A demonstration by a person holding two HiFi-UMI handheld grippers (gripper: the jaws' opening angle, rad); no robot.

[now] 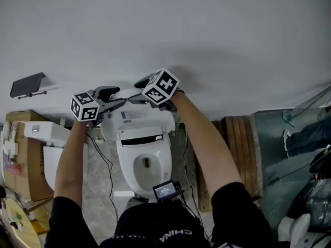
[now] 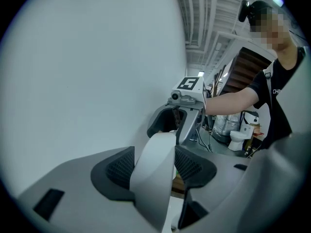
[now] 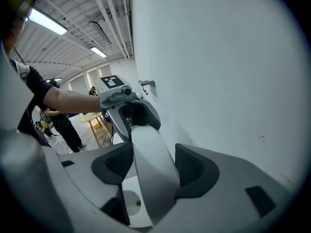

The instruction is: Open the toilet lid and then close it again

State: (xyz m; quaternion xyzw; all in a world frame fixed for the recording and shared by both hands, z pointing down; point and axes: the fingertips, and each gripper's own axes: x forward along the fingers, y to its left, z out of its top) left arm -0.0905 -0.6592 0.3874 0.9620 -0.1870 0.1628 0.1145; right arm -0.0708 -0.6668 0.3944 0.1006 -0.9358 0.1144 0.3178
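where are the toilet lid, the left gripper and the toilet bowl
toilet lid (image 2: 154, 178): left gripper view, on the white edge being gripped
left gripper (image 1: 113, 98): head view, midway between its fingertips
toilet bowl (image 1: 146, 169): head view, inside the open basin

Black short-sleeved shirt (image 1: 155, 226) with white "CHINA" lettering. Grey moulded shells on left gripper (image 2: 153, 165) and right gripper (image 3: 151, 165), black cross-hatched pads (image 3: 190, 166) lining the jaws, white cube (image 1: 161, 87) with black square markers on each, thin black cables (image 1: 106, 161) trailing.
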